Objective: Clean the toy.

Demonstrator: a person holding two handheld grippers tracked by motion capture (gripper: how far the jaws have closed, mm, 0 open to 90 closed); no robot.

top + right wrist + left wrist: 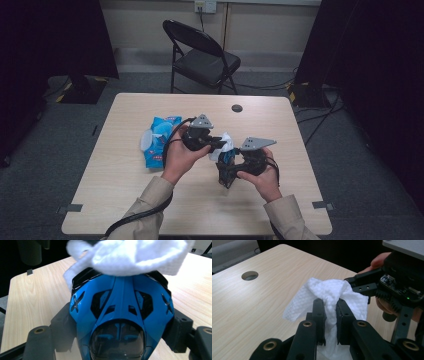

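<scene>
The left gripper (329, 305) pinches a white wipe (329, 293), jaws nearly closed on its bunched cloth. The right gripper (120, 322) clamps a blue toy (120, 312) between its jaws. The wipe lies on the toy's far end, right of the wipe pack (159, 140) on the table (125, 200).

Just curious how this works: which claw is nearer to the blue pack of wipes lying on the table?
Left. The left claw is just right of the blue plastic wipes pack, pinching a white wipe; the right claw is farther right.
</scene>
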